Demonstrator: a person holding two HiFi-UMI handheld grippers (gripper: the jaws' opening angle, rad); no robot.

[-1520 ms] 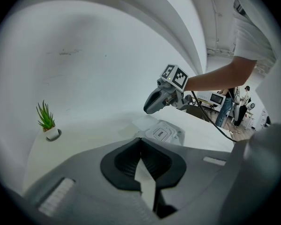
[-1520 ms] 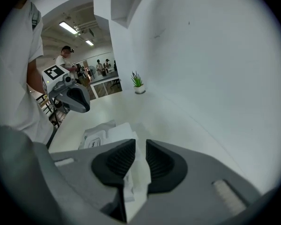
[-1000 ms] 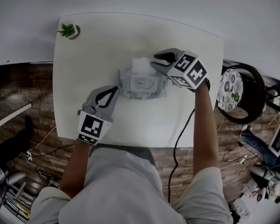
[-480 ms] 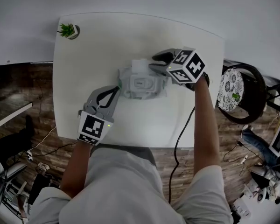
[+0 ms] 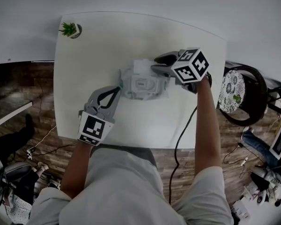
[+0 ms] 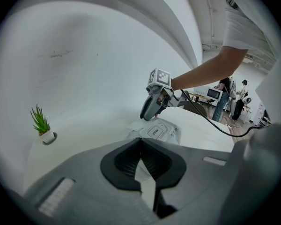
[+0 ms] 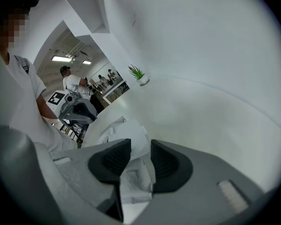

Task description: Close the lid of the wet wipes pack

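The grey wet wipes pack [image 5: 143, 85] lies mid-table, its flat lid marked OPEN [image 6: 155, 131] facing up. A white flap [image 5: 142, 65] sticks up at the pack's far edge. My right gripper [image 5: 154, 63] hovers at that flap from the right. Its jaws stand apart, and the white flap [image 7: 131, 144] shows in the gap without being pressed. My left gripper [image 5: 118, 87] is at the pack's left end, shut on a thin white edge of the pack [image 6: 145, 177]. The left gripper view shows the right gripper [image 6: 145, 115] tipped down over the pack.
A small potted plant [image 5: 69, 30] stands at the far left corner of the white table [image 5: 131, 36]. A round chair [image 5: 239, 93] sits off the table's right side. A black cable [image 5: 180, 135] hangs along the right arm. People stand in the background of both gripper views.
The right gripper has rolled at the wrist, its marker cube turning, while staying beside the white flap. The left gripper and the pack have not moved.
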